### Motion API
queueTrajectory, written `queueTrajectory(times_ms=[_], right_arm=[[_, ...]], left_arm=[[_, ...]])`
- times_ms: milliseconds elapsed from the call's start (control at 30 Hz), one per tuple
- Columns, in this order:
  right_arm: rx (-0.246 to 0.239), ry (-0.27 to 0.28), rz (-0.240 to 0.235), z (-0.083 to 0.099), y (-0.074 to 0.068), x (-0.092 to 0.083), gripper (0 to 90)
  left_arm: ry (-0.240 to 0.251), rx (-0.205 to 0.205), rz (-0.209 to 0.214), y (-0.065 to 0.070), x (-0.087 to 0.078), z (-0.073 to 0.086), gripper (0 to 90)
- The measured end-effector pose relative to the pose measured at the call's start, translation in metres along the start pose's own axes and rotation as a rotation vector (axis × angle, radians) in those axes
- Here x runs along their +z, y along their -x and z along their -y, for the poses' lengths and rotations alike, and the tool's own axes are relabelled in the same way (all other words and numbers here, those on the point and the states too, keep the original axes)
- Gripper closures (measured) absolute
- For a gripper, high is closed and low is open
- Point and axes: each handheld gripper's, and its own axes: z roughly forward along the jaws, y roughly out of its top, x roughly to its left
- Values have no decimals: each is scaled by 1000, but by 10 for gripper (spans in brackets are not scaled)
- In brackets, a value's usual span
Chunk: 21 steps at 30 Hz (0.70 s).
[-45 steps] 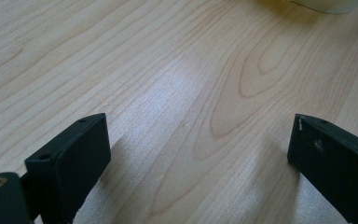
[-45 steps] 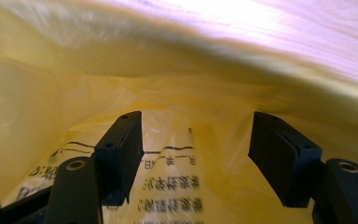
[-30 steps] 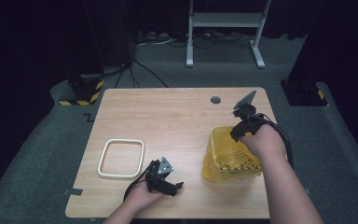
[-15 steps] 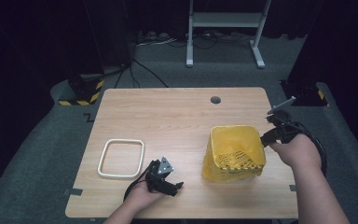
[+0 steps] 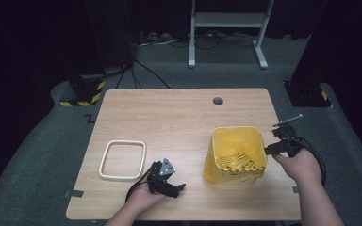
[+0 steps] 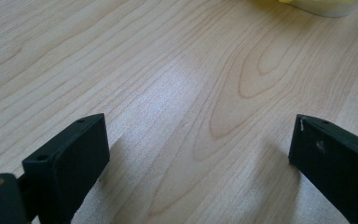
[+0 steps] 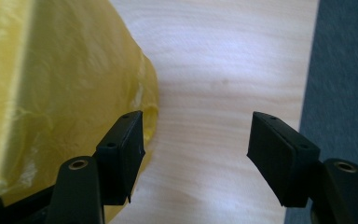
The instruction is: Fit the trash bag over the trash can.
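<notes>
I see the wooden table (image 5: 179, 122) spread below me, and I take the yellow basket (image 5: 235, 153) on it as my landmark; it stands upright toward the table's right side, lined with a yellow bag. Well to the left of the basket lies a white rectangular frame (image 5: 122, 159), flat on the wood. My right gripper (image 5: 272, 148) hovers just beside the basket's right rim, near the table's right edge; in the right gripper view (image 7: 196, 140) its jaws are spread apart with nothing between them, bare wood showing in the gap and the basket's yellow wall just outside the left jaw. My left gripper (image 5: 176, 188) rests low on the table between the frame and the basket, nearer the front edge; in the left gripper view (image 6: 200, 154) its jaws stand wide, released, with only wood grain between them.
</notes>
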Motion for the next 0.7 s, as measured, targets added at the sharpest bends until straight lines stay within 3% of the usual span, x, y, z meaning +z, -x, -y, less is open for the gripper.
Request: queueTrajectory(times_ms=[167,333,500,700], right_arm=[[-95,101,-61,8,-7,0,348],[-172,196,-98,16,-22,-3,354],[-206,284,-142,23,-44,-5,356],[-280,392,-204,36,-76,-3,354]], left_arm=[[7,-62,15,-8,-4,-1,83],[76,-96,-24,-15,-18,-6,86],[159,-141,-48,-17,-33,-15,90],[188,-154,-78,-22,-48,-13,91]])
